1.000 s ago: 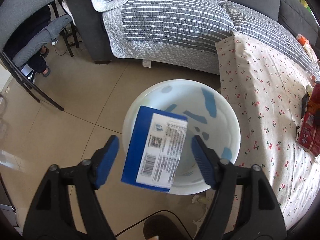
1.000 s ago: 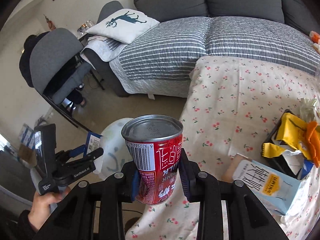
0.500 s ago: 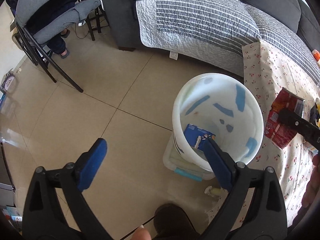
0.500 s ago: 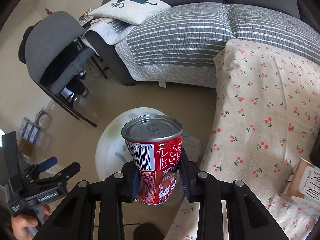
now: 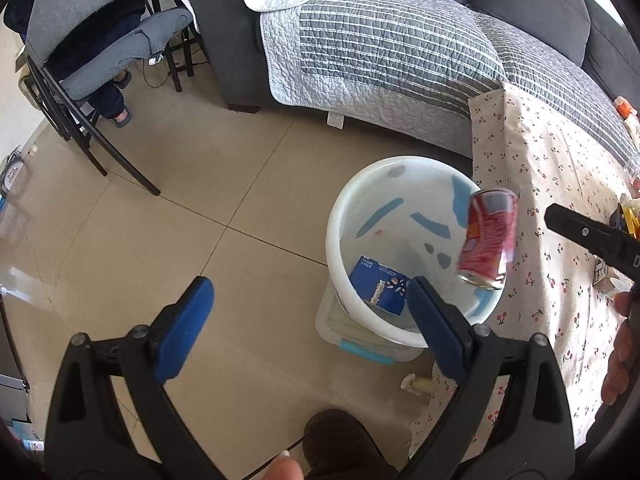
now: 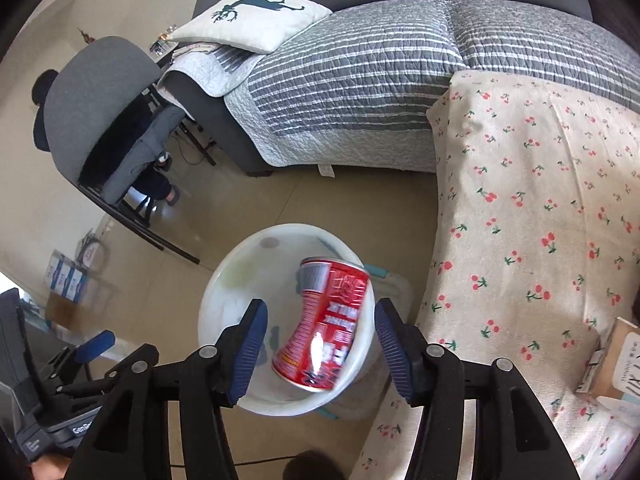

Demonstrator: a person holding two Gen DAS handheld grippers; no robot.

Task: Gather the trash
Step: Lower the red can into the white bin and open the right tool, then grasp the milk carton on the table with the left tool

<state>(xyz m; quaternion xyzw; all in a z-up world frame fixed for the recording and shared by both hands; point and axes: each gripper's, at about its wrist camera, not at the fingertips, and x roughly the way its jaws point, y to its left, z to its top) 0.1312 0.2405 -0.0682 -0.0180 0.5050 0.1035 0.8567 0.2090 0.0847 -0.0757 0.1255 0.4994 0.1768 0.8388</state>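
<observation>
Dropping the can (image 6: pixel 326 322) into the bin (image 6: pixel 224 280)

Right gripper (image 6: pixel 318 346) jaws have just been opening, the can falling free between them; left gripper (image 5: pixel 308 320) is gaping empty. Next: fetching table trash at 3 o'clock.

Left tool (image 5: pixel 308 322): jaws spread wide, pointing steeply downward, nothing between its blue pads. Right tool (image 6: pixel 318 354): angled downward, jaws just opened and parted, pads clear of contact. Fingers of the right hand (image 5: pixel 618 356) visible at frame edge.
</observation>
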